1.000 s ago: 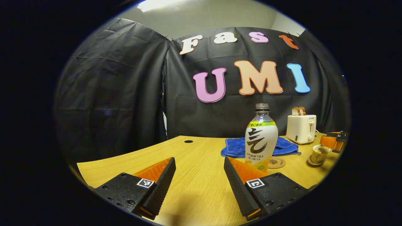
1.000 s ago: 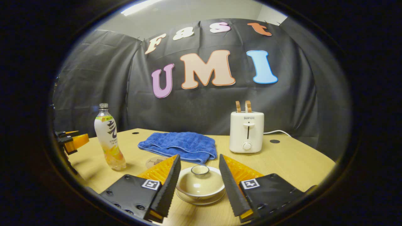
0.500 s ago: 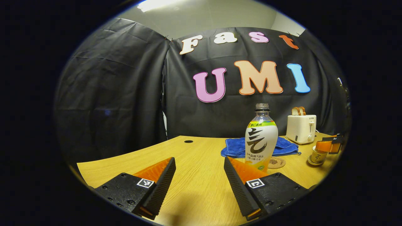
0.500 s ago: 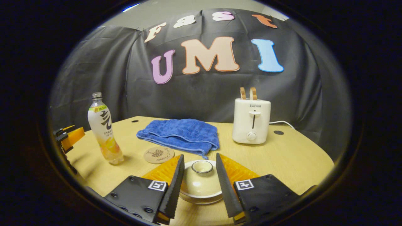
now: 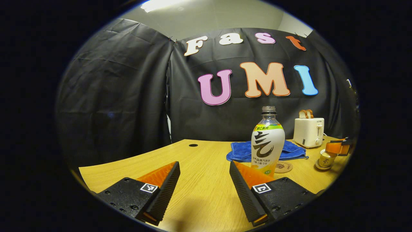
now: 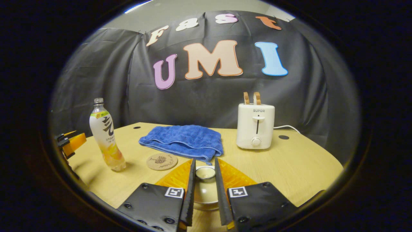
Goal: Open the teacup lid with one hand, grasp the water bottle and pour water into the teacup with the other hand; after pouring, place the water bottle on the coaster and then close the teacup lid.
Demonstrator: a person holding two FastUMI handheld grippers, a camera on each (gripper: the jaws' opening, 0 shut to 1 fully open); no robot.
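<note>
Because the right gripper [image 6: 205,195], lower centre, has its jaws closed on the teacup lid [image 6: 205,173], a tilted lift risks slippage; the left gripper [image 5: 204,185] jaws stand open.

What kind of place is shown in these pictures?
Probably a staged recording booth, not a real kitchen: black cloth walls surround one wooden table set with a toaster, towel and teacup.
</note>
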